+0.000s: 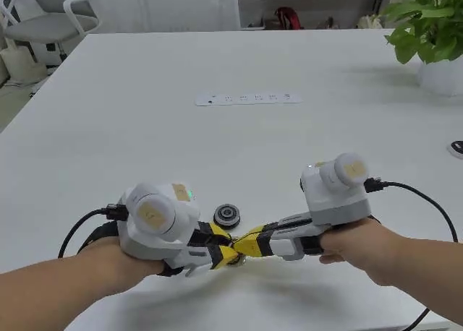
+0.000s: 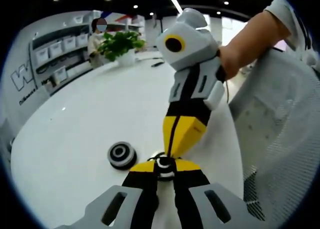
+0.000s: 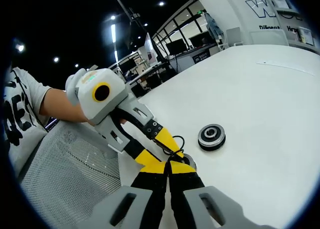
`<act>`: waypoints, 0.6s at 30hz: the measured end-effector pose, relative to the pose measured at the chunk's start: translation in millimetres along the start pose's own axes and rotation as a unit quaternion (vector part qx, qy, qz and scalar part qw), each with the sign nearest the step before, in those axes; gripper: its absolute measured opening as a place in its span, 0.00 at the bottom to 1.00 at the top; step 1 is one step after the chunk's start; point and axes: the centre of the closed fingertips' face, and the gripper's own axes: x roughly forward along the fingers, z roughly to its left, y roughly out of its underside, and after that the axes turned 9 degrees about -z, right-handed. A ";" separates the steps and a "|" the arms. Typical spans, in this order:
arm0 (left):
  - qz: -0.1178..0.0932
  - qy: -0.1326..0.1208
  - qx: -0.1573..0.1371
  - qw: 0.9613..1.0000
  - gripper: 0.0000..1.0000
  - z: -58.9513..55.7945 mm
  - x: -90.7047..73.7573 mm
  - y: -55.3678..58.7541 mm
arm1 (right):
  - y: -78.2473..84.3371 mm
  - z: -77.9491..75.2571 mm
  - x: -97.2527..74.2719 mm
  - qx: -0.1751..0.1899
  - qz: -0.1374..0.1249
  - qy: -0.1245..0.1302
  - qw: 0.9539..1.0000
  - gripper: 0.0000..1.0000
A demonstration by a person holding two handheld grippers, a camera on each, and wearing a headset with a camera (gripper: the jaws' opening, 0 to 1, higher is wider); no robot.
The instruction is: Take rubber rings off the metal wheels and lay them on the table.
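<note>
I hold my left gripper [image 1: 226, 256] and my right gripper [image 1: 243, 250] tip to tip, low over the near edge of the white bench [image 1: 231, 143]. Their yellow and black tips meet at one small wheel [image 2: 164, 169].

In the left gripper view my left jaws are drawn in around this held wheel, one yellow tip on each side of it. It sits at bench level, with its metal hub facing the camera.

My right gripper comes at the same wheel from the opposite side. Its two tips are pressed together into a point at the wheel's far edge. I cannot tell whether they pinch the rubber or only touch it.

A second wheel [image 1: 226, 215] lies flat on the bench just beyond the meeting tips and apart from both grippers. A dark rubber ring is on its rim around a bright metal centre. In the right gripper view it is to the right of my jaws, and in the left gripper view it is to the left.

My left hand [image 1: 108, 262] and right hand [image 1: 358, 244] grip the gripper bodies, and a black cable trails from each. Farther off on the bench are a white power strip [image 1: 248, 98] and a potted plant [image 1: 430, 24] at the far right corner.
</note>
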 end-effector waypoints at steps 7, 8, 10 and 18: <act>-0.005 0.000 -0.003 1.000 0.12 0.3 0.1 -0.4 | 1.5 -17.2 -10.0 0.003 -0.005 0.029 1.000 0.00; -0.006 -0.001 -0.002 1.000 0.12 0.6 0.3 -0.6 | 1.8 -18.3 -10.2 0.003 -0.004 0.031 1.000 0.00; -0.008 -0.005 -0.004 1.000 0.12 1.2 0.7 -1.0 | 2.5 -19.9 -10.4 0.001 -0.003 0.033 0.999 0.00; -0.012 0.000 -0.015 1.000 0.14 1.1 1.0 -1.5 | 1.7 -20.0 -10.0 -0.004 -0.002 0.034 0.999 0.00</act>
